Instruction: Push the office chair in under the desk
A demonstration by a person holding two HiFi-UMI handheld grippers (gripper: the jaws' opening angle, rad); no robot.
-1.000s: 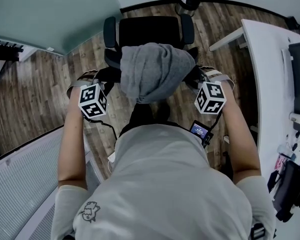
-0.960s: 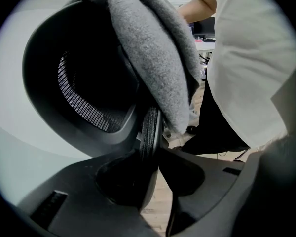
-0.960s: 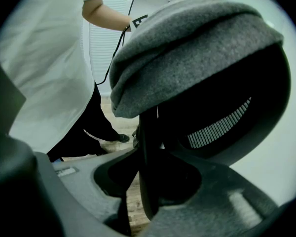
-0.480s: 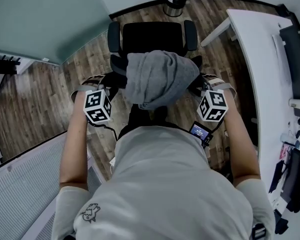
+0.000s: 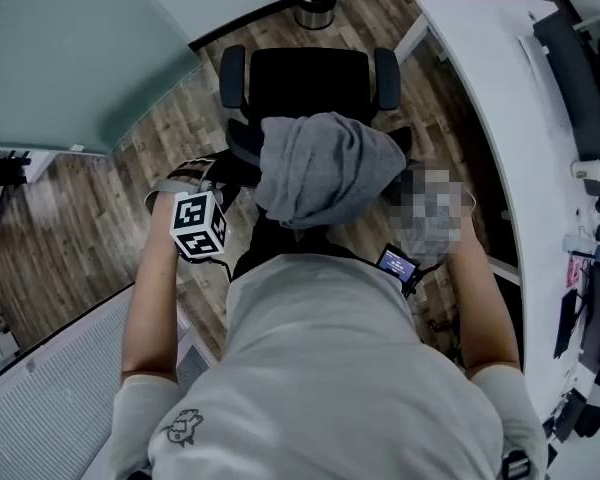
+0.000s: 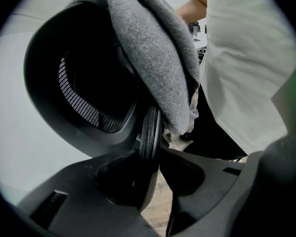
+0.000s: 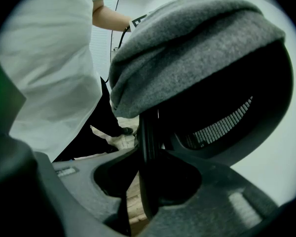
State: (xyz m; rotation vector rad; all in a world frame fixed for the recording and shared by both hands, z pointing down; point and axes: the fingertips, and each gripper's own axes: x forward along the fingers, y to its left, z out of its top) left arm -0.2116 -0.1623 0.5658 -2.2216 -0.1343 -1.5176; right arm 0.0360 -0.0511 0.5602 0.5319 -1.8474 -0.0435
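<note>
Swinging further into view since a second ago, the white desk [image 5: 480, 78] stands right of the office chair [image 5: 310, 78], not yet over it. A grey garment [image 5: 325, 168] hides most of the backrest [image 6: 74, 107]. Left gripper [image 6: 150, 157] and right gripper [image 7: 148, 177] each clamp a backrest edge; overhead, blur covers the right one.

An office: white desk [image 5: 480, 68] and office chair [image 5: 310, 78].

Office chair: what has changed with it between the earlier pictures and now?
The office chair has rolled nearer to the desk; the gap between them has narrowed, with the person following behind. Unchanged: the left gripper and right gripper stay clamped on the two side edges of its back, and the grey garment stays draped over it.
</note>
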